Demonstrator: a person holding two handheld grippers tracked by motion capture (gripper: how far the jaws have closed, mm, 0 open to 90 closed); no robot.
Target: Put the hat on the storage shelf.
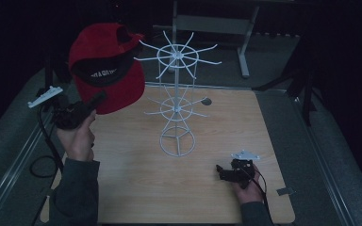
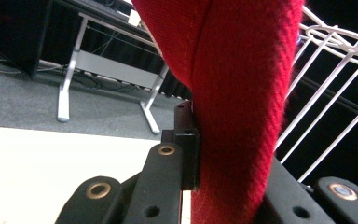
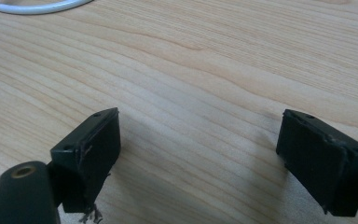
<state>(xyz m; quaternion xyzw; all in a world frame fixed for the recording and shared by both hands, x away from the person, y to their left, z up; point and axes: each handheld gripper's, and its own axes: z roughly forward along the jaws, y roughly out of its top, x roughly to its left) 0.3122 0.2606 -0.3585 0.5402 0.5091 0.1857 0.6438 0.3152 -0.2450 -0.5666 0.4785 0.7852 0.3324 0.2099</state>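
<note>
Red cap (image 1: 106, 68) up beside the wire rack (image 1: 176, 101), not yet hung
Left gripper (image 1: 94, 101) clamps its brim; right gripper (image 1: 224, 172) rests spread wide, holding nothing, on the table (image 1: 136, 188)

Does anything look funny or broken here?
Nothing looks broken. The red cap is up in the air, pinched by the left gripper beside the white wire rack, not hanging on it. The right gripper sits open over the wooden table.
</note>
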